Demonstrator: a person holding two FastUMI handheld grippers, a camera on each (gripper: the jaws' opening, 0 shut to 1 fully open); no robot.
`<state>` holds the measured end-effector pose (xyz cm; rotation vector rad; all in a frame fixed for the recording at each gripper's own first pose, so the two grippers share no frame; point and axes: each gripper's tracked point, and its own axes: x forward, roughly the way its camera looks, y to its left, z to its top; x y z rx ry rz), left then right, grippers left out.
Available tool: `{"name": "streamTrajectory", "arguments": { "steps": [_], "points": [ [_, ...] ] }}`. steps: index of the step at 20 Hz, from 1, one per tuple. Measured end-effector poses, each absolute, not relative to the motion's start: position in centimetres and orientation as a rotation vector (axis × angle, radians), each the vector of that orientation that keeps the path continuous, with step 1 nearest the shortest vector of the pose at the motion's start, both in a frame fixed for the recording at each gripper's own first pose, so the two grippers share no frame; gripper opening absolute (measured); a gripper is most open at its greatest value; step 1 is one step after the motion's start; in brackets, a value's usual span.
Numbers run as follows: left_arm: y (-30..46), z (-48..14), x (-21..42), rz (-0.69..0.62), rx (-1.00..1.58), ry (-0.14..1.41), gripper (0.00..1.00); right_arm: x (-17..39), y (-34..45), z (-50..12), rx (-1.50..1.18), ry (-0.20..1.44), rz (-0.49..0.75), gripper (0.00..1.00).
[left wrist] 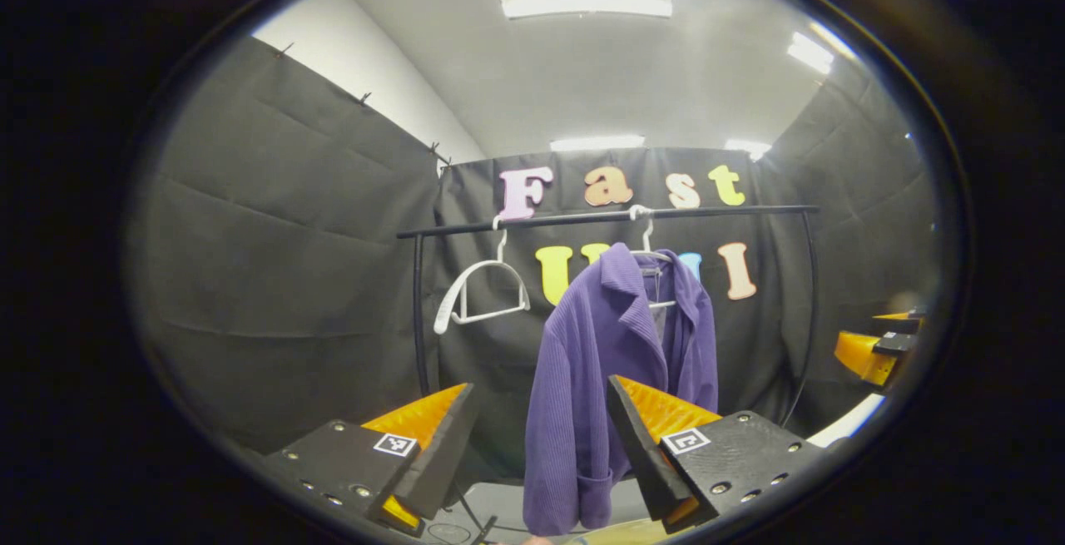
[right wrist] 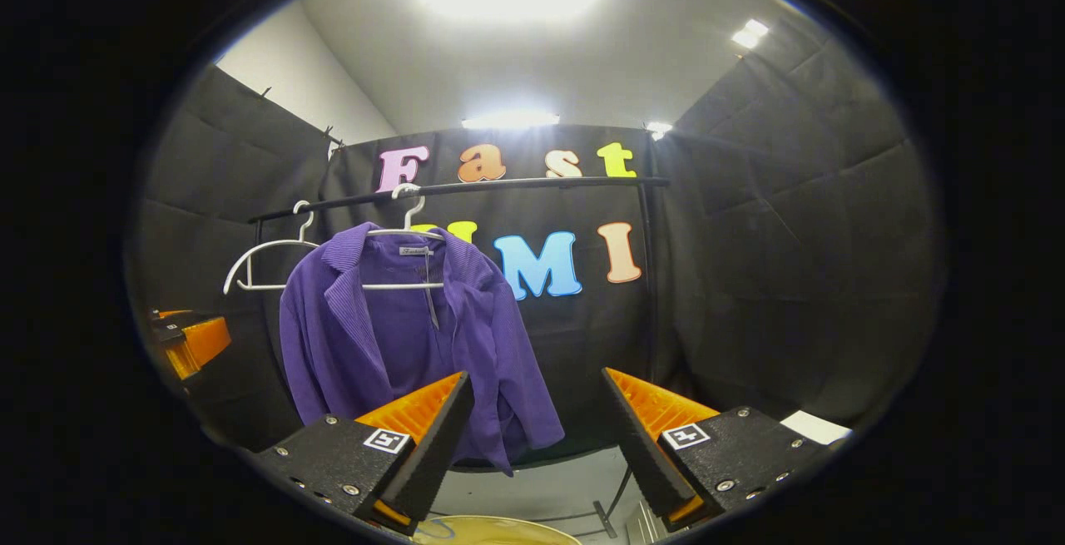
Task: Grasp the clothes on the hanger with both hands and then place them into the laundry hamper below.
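Purple jacket (left wrist: 601, 362) hangs well ahead of both open grippers

Hamper (right wrist: 491, 530) rim cut off — jacket (left wrist: 599, 379) hem hidden.

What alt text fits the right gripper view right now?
A purple jacket hangs on a white hanger from a black rail, beside an empty white hanger. The right gripper is open, short of the jacket; the left gripper shows at far left.
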<state>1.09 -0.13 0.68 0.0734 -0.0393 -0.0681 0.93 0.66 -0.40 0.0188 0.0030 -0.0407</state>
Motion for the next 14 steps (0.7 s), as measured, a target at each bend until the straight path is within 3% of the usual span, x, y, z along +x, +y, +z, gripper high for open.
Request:
{"name": "streamTrajectory", "arguments": {
  "steps": [2, 3, 4, 14],
  "points": [
    [-0.6, 1.0, 1.3, -0.092, 0.067, -0.041, 0.84, 1.1, 1.2, 0.0, 0.011, -0.007, -0.039, 0.94],
    [-0.8, 1.3, 1.5, -0.104, 0.068, -0.043, 0.96, 1.2, 1.6, 0.2, 0.009, -0.012, -0.038, 0.91],
    [-1.0, 1.5, 1.6, -0.117, 0.071, -0.047, 0.9, 1.4, 1.9, 0.4, 0.012, -0.015, -0.036, 0.91],
    [-4.7, 4.6, 4.8, -0.202, 0.056, -0.065, 0.9, 6.3, 3.4, 4.3, 0.055, -0.066, 0.032, 0.94]
  ]
}}
